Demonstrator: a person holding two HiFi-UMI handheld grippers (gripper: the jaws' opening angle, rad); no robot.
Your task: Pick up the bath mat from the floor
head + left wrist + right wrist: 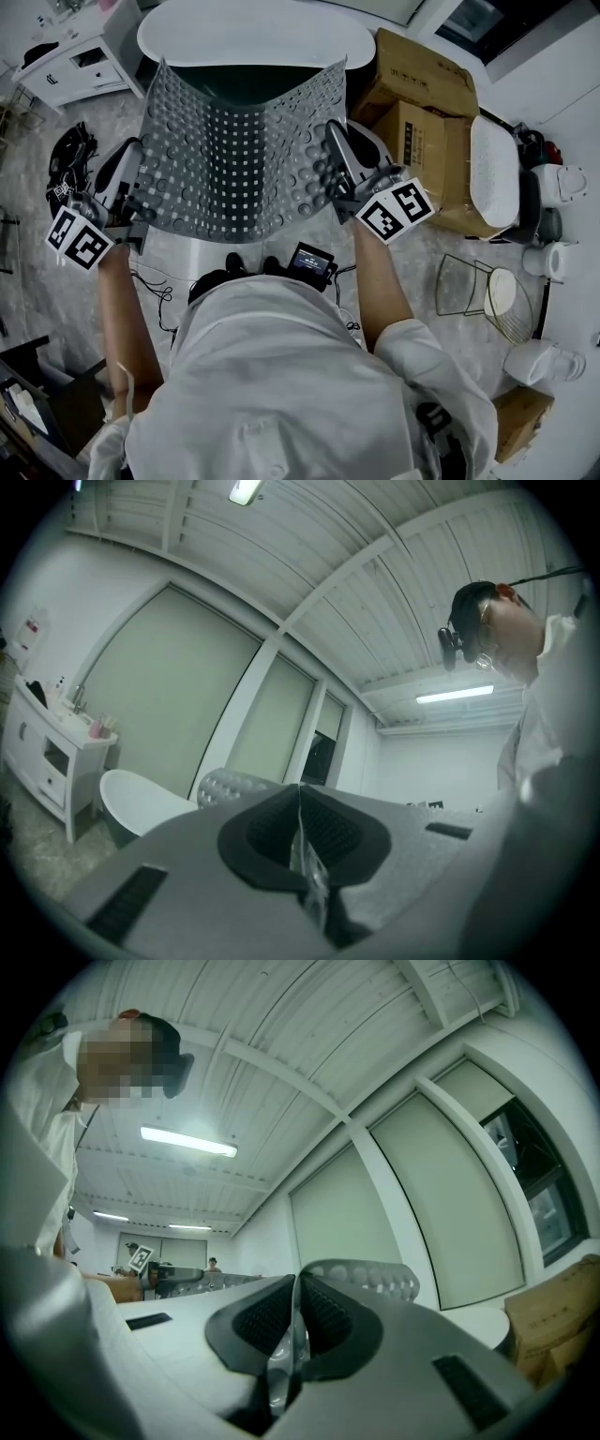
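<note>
all views are looking cool & nearly grey. ceiling tube lights (187, 1141) are glowing w/ mild glare in both gripper views; wide lens is bending straight lines, corners are going black, closest foreground is looking soft. head view is getting even light, weak shadows; small highlights are shining on bath mat (234, 159) bumps.

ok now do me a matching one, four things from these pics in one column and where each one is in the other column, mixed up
Things:
1. bath mat
2. bathtub
3. cardboard boxes
4. wire basket

Places:
a. on the floor, low at the right of the head view
b. top centre of the head view, partly behind the bath mat
c. held up off the floor, stretched wide
d. just right of the bathtub in the head view

Pairs: 1-c, 2-b, 3-d, 4-a
</note>
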